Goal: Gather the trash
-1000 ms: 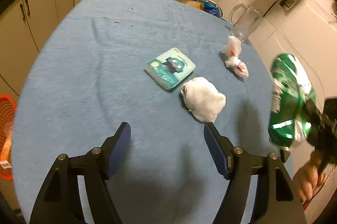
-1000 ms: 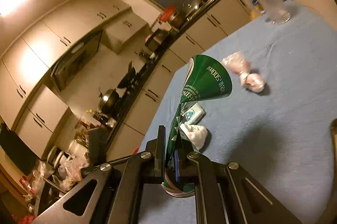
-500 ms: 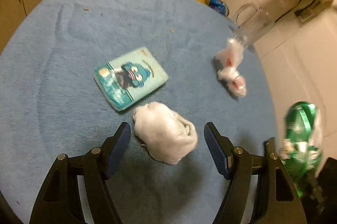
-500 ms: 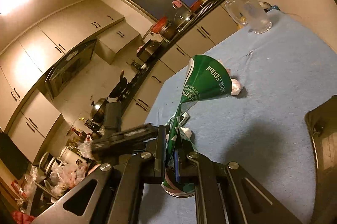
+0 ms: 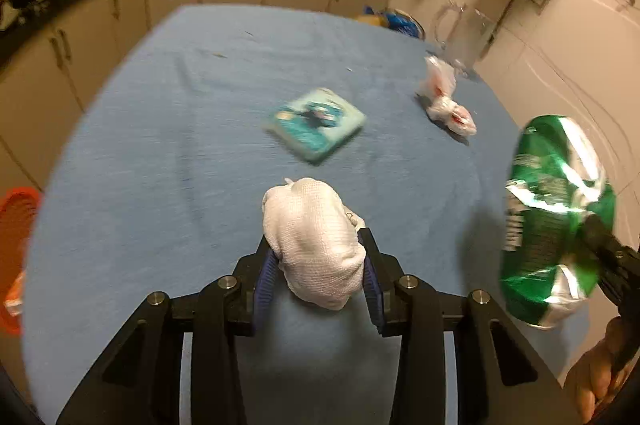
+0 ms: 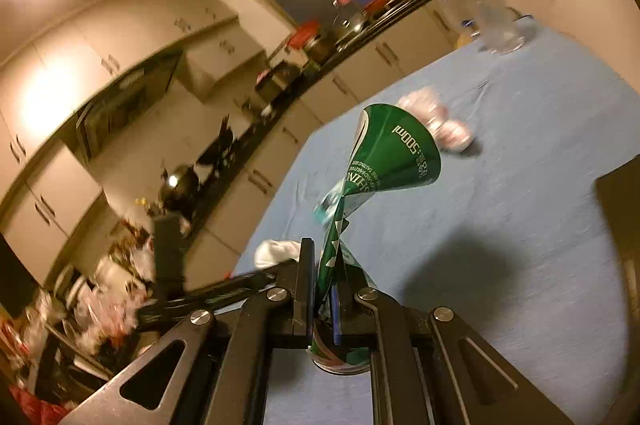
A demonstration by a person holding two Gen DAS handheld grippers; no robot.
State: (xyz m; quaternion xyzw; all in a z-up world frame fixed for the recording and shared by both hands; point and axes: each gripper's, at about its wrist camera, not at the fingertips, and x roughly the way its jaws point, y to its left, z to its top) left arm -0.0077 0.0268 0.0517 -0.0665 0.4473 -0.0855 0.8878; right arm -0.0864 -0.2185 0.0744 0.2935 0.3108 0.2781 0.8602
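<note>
Over the blue table (image 5: 160,153), left gripper (image 5: 318,265) clamps the white tissue wad (image 5: 314,241); right gripper (image 6: 324,301) pinches the crushed green can (image 6: 394,153). Pickup done; next, likely carry both to a bin, none identifiable.

The left gripper (image 5: 320,281), wide open a second ago, has closed on the crumpled white tissue (image 5: 314,241) — now lifted clear of the blue tablecloth (image 5: 160,153). The teal packet (image 5: 316,129) sits farther off than half a second back.
</note>
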